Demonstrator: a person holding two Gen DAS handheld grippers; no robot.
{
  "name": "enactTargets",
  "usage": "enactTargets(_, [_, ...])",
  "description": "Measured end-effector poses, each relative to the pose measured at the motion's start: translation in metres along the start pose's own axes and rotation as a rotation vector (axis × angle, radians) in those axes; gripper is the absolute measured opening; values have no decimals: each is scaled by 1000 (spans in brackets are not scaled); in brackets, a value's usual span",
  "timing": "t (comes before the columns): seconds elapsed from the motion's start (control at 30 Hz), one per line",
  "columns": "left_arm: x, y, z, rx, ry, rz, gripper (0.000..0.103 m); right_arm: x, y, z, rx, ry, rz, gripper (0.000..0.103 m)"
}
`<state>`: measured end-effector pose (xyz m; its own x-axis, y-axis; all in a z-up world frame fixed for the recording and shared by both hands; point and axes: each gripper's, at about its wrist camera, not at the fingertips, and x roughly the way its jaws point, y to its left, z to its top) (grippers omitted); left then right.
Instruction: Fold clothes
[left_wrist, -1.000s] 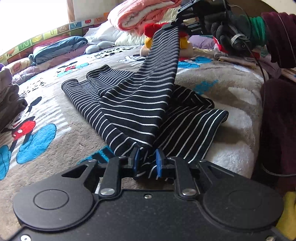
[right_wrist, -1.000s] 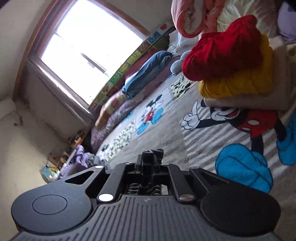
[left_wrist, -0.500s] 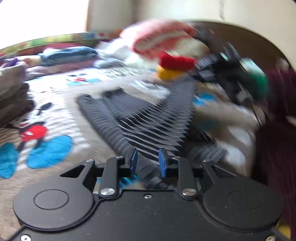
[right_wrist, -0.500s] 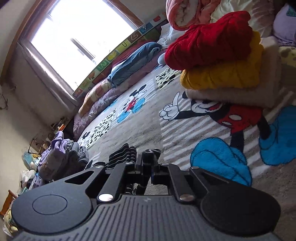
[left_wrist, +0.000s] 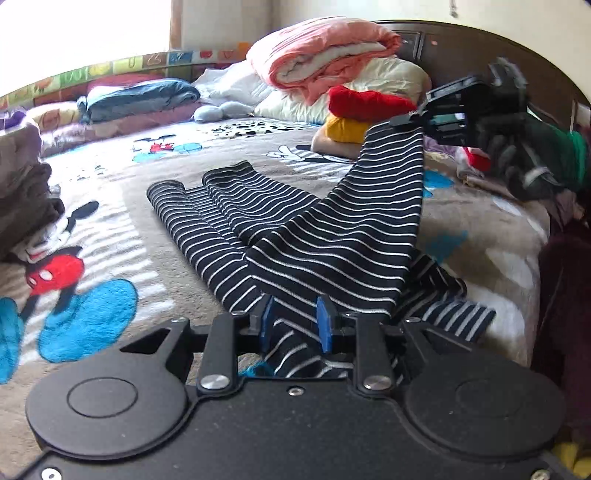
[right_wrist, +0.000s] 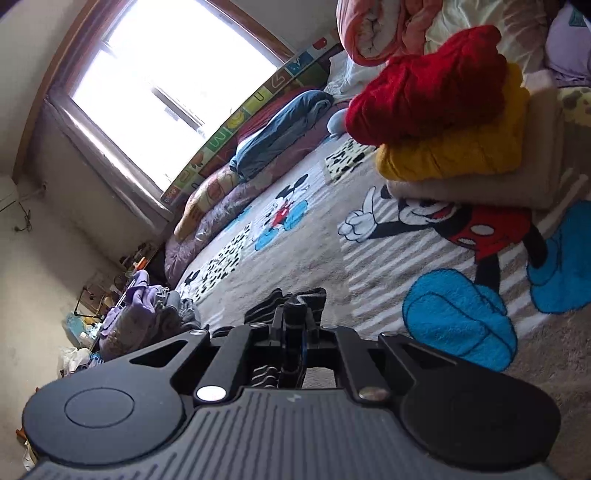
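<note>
A navy garment with thin white stripes (left_wrist: 332, 236) lies on the cartoon-print blanket (left_wrist: 110, 206). Its far part is flat with two folded strips, and its near panel is lifted taut between my grippers. The left gripper (left_wrist: 294, 325) sits low at the near hem, its blue pads (left_wrist: 266, 325) closed on bunched cloth. The right gripper (left_wrist: 415, 117), held by a gloved hand, pinches the panel's other corner, raised at the right. In the right wrist view, that gripper (right_wrist: 293, 332) is shut on the striped cloth (right_wrist: 266, 310).
A stack of folded red, yellow and beige clothes (right_wrist: 443, 122) sits by the pillows, with a rolled pink comforter (left_wrist: 325, 55) behind it. A pile of unfolded clothes (left_wrist: 26, 184) lies at the left. The person's dark maroon clothing (left_wrist: 565, 295) fills the right edge.
The right gripper has come lower and further right with its corner, and striped cloth now shows past its fingers. The left view swung right, and its pads stand slightly wider apart.
</note>
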<state>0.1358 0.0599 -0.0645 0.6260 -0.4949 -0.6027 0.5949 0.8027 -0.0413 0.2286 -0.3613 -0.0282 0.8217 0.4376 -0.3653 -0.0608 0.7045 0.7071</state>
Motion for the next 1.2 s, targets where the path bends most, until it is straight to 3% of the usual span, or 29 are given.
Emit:
enactTargets(0.07, [14,1,0,-4,57,-11,26,-2,7,3,-1,-2,-2,9])
enactTargets(0.17, [8,1,3,-3,42,-20,27,-4,18,8,-2,-4,-5,9])
enactTargets(0.2, [2,1,4,4,24,-25,31,-5,21,10,-2,-5,-6,9])
enactTargets(0.27, [-11,-6,4,42,-3,-37,49,-3,34,13,-14,0,-3,9])
enactTargets(0.3, [-16,-9,3,62,-16,-41,52,-1,41,14,-16,3,-3,9])
enactTargets(0.43, [-23,-22,-5,117,-15,-111,52,15,69,24,-28,30,-33,9])
enactTargets(0.6, [-7,-28,-12,167,68,-123,53,44,101,31,-65,44,-61,9])
enactTargets(0.9, [-7,-12,-15,124,99,-202,58,116,158,34,-172,77,-99,9])
enactTargets(1.03, [-5,-15,-16,124,109,-223,67,159,174,26,-221,114,-142,9])
enactTargets(1.2, [-5,-12,-17,126,109,-247,67,213,184,8,-282,175,-200,9])
